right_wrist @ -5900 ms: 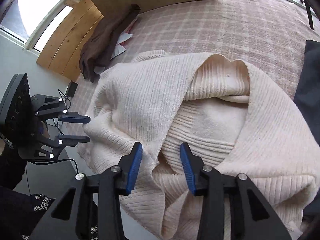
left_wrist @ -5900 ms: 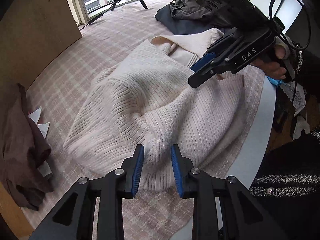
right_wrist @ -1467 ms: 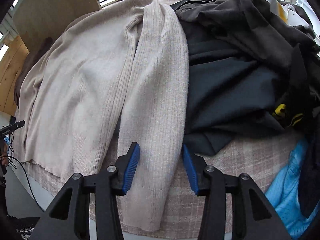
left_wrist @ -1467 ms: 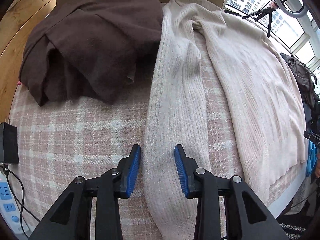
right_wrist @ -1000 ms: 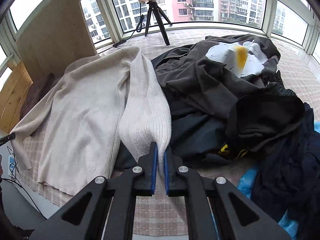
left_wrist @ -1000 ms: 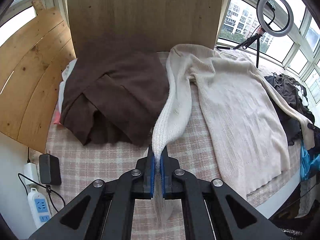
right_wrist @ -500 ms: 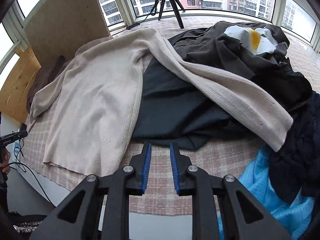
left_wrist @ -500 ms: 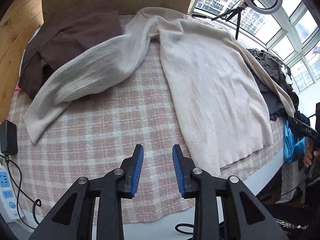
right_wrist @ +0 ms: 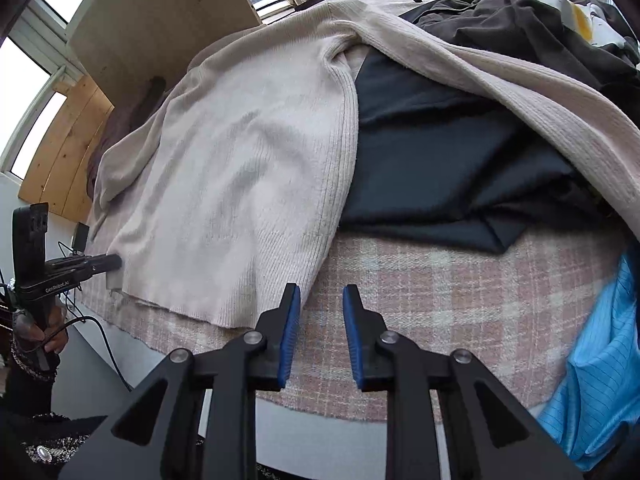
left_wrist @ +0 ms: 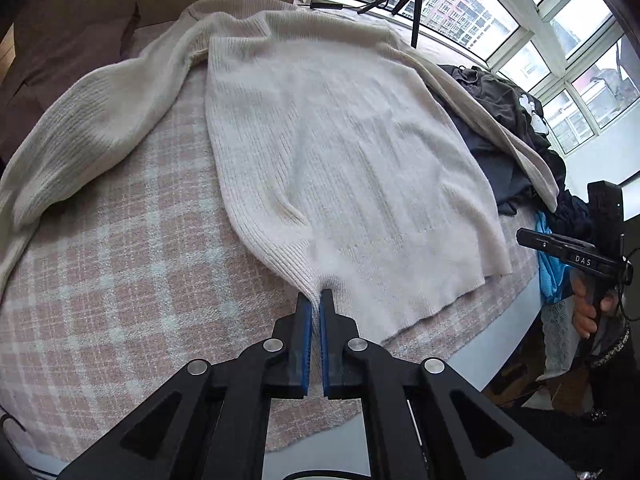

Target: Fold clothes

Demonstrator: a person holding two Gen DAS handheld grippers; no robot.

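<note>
A cream ribbed sweater (left_wrist: 340, 152) lies spread flat on the pink plaid table cover (left_wrist: 120, 280), hem toward me and both sleeves flung outward. My left gripper (left_wrist: 314, 300) is shut on the hem's near left corner, which bunches up between the blue pads. In the right wrist view the sweater (right_wrist: 240, 184) shows its other hem corner just left of my right gripper (right_wrist: 320, 296). That gripper's jaws are opening, with only plaid cloth between them; its left finger (right_wrist: 292, 300) sits at the hem's edge. The left gripper (right_wrist: 114, 262) also shows at the hem's far corner.
A pile of dark clothes (right_wrist: 460, 152) lies under the right sleeve, with a blue garment (right_wrist: 600, 360) beside it. A brown garment (left_wrist: 60, 40) sits at the far left. The table's white front edge (left_wrist: 508, 320) runs close below the hem. A tripod (left_wrist: 412, 8) stands by the windows.
The left gripper has dropped to the hem's left corner and shut on it. The right gripper has come down toward the hem's right corner with its jaws wider apart.
</note>
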